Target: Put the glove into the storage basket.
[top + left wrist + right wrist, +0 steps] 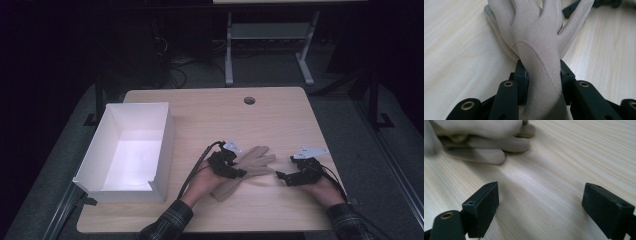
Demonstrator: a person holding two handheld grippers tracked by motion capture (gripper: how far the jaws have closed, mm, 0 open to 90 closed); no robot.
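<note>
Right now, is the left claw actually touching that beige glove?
Touching. The left gripper view shows the left claw closed on the glove, both jaws pressing its narrow wrist part from either side.

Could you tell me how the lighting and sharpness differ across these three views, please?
High view: dim, with dark surroundings; the white box glares brightly inside. Left gripper view: evenly lit, the beige glove sharp at the seam between the left tool jaws, shadowed toward the bottom edge. Right gripper view: the glove fingers are soft and blurred at top left; the open right tool casts faint shadow on the table.
</note>
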